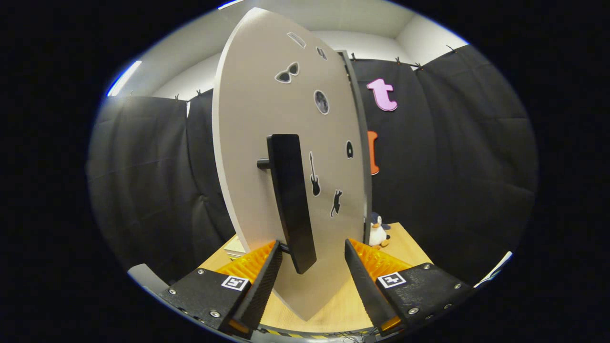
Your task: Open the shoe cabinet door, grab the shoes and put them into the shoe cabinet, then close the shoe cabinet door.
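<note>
The shoe cabinet door is a pale panel with small black stickers, swung out and standing nearly edge-on in front of me. Its long black bar handle stands off the panel on short posts. The handle's lower end hangs between my fingers, nearer the left finger. My gripper is open, with both fingers apart from the handle. The cabinet's edge shows just behind the door on the right.
A wooden tabletop carries the cabinet. A small penguin toy stands on it to the right of the door, beyond my right finger. A stack of light flat things lies behind the door's left side.
</note>
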The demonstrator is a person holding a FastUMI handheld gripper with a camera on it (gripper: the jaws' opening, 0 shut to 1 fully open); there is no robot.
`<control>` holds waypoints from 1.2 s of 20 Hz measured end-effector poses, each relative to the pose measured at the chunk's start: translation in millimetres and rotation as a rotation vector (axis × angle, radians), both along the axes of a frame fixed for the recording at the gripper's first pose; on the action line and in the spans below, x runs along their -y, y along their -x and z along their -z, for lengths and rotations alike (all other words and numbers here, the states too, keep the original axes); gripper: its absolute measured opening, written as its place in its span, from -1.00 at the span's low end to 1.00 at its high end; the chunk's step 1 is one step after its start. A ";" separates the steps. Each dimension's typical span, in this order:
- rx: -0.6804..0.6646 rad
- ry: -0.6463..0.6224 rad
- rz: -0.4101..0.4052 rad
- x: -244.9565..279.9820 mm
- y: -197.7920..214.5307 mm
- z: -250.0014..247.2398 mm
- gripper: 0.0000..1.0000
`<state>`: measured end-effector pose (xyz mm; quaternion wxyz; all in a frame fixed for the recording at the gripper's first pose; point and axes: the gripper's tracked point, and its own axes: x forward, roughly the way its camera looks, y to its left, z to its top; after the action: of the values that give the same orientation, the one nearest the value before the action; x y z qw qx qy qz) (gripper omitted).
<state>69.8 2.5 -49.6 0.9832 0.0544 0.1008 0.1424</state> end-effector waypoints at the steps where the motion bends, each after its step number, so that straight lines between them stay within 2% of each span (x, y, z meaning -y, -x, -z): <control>1: 0.000 0.001 -0.021 -5.9 -5.7 2.7 0.71; 6: -0.004 -0.020 -0.103 -34.4 -31.5 2.4 0.86; 11: 0.011 -0.024 -0.157 -62.8 -61.2 -1.8 0.89; 24: 0.034 0.003 -0.172 -95.1 -90.1 -5.7 0.91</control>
<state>159.9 97.6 -43.9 0.9689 0.0419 0.0884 0.2272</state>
